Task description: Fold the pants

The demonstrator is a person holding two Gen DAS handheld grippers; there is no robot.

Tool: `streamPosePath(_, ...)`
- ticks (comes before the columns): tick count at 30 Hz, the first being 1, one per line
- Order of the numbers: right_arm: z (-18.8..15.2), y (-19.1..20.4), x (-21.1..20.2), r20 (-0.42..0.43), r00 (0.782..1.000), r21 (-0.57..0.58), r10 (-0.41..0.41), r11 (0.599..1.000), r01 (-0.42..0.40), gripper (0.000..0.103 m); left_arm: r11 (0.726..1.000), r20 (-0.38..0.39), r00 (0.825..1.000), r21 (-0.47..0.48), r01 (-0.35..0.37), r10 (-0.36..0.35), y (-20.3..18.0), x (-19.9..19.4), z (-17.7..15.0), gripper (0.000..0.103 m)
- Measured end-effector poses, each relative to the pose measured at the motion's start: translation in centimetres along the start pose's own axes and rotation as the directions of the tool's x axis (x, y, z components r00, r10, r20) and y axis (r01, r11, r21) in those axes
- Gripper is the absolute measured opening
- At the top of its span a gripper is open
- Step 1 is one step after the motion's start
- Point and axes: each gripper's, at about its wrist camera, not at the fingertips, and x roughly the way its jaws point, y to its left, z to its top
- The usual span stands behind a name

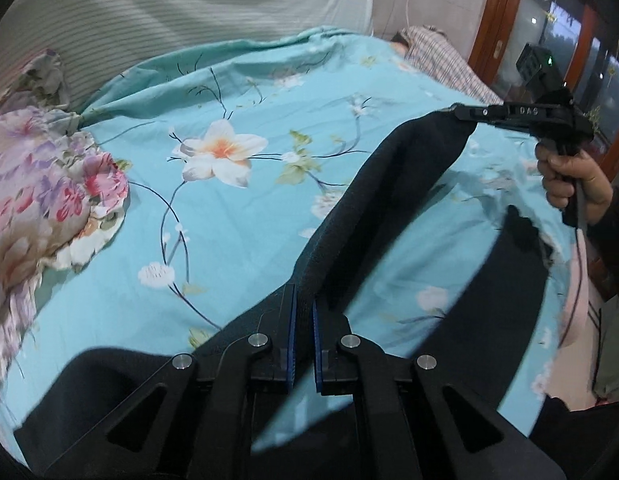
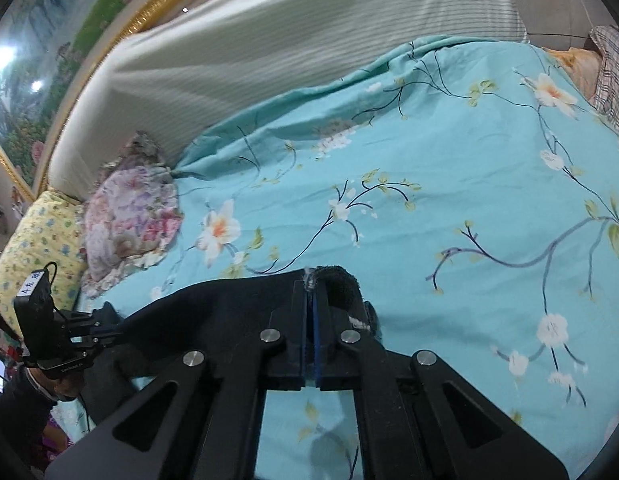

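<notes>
Both of your grippers are pinching the dark pants (image 1: 349, 216), which hang stretched between them above the blue flowered bedspread (image 1: 237, 208). Your left gripper (image 1: 303, 312) squeezes one edge tight. Your right gripper (image 2: 310, 300) squeezes the far edge. A flowery pillow (image 1: 41, 192) lies off to the left

One pair of dark pants (image 1: 393, 184), two grippers, left (image 1: 303, 304) and right (image 2: 310, 288), one turquoise floral sheet (image 1: 249, 208), one floral pillow (image 1: 49, 184).

My two grippers hold the pants (image 1: 409, 184) stretched between them above the bedspread (image 1: 237, 216), pillow (image 1: 41, 184) at left.
</notes>
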Motion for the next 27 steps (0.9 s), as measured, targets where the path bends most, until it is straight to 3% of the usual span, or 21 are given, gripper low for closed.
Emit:
streamPosePath(15, -8.3, 0.5, -7.9, 0.061, 0.996, -0.030, 0.068, 0.997, -0.067, 0.003, 0.993, 0.070, 0.995, -0.089, 0.077, -0.071, -5.4, -3.9, -7.4, 0.004)
streamPosePath(27, -14.2, -1.3, -10.4, 0.071, 0.993, 0.052, 0.093, 0.994, -0.097, 0.003, 0.990, 0.084, 0.993, -0.113, 0.089, -0.080, -7.9, -4.5, -11.2, 0.004)
